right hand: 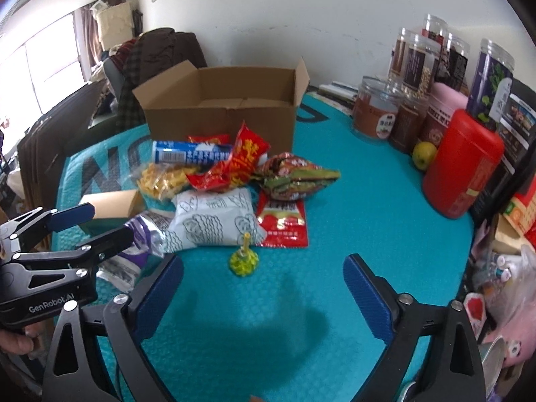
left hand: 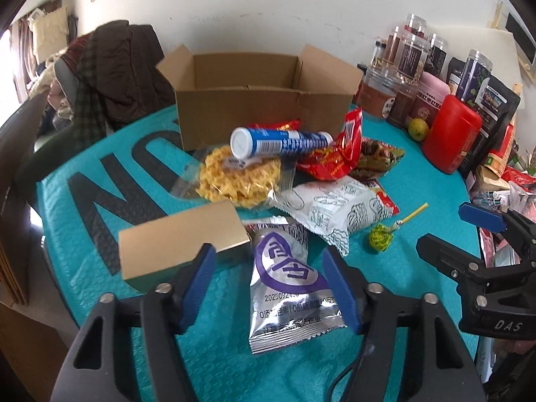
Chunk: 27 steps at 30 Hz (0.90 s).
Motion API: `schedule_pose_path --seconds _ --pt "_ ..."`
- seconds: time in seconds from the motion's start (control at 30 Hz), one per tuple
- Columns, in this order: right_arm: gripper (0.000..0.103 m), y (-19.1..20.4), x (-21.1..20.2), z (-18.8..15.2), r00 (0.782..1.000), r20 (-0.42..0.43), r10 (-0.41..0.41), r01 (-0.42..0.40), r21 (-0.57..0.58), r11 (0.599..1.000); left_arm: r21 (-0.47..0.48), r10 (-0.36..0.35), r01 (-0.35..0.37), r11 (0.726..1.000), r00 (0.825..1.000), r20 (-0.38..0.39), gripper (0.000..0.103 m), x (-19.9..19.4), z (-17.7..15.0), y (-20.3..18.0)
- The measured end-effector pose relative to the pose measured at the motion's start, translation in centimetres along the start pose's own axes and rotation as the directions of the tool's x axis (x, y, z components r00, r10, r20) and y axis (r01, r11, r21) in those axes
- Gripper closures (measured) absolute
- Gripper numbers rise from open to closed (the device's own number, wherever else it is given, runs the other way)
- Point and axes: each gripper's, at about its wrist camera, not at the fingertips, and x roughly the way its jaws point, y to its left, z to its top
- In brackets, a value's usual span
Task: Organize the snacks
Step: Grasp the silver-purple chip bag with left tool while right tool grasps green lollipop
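- Hovering over the teal mat, we hold our left gripper with its jaws apart around the upper part of the silver-and-purple packet; the blue pads flank it, and none of them visibly presses the foil.
- The packet lies flat, its long axis running away from us toward the snack pile, so the jaws cross its short width, which we judge suits a pinch.
- Our right gripper stands wide open with nothing between its fingers; the yellow-green lollipop sits just ahead of it, stick pointing away.
- The open cardboard box waits empty beyond the pile.
- The left is nearer the packet, the right nearer the lollipop.
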Motion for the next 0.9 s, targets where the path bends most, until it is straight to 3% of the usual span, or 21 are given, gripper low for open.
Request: schedule_pose_path --seconds 0.2,0.43,0.6,0.67,0.73,0.9 --pt "0.035 -0.3 2.6 -0.2 0.997 -0.065 0.045 -0.043 0.031 0.999 -0.049 -0.082 0.079 0.996 0.995 -0.065 0.043 2.0 -0.3 0.9" --pt "0.051 0.5 4.9 -0.5 0.991 -0.110 0.081 -0.080 0.017 0.997 -0.053 -0.135 0.130 0.990 0.985 -0.109 0.043 3.0 -0.6 1.0" --pt "0.075 0.6 5.9 -0.5 0.990 -0.119 0.073 -0.072 0.013 0.997 -0.067 -0.159 0.151 0.986 0.977 -0.140 0.043 3.7 -0.7 1.3" --pt "0.077 0.6 6.1 -0.6 0.990 -0.116 0.079 -0.077 0.016 0.997 -0.059 -0.151 0.144 0.988 0.979 -0.134 0.044 3.7 -0.7 1.3" --pt "0.077 0.6 6.1 -0.7 0.991 -0.110 0.079 -0.078 0.013 0.997 -0.049 -0.151 0.146 0.988 0.981 -0.124 0.059 3.7 -0.8 1.2" --pt "0.077 0.8 5.7 -1.0 0.991 -0.105 0.085 -0.084 0.010 0.996 -0.021 -0.131 0.130 0.991 0.985 -0.111 0.060 3.4 -0.9 1.0"
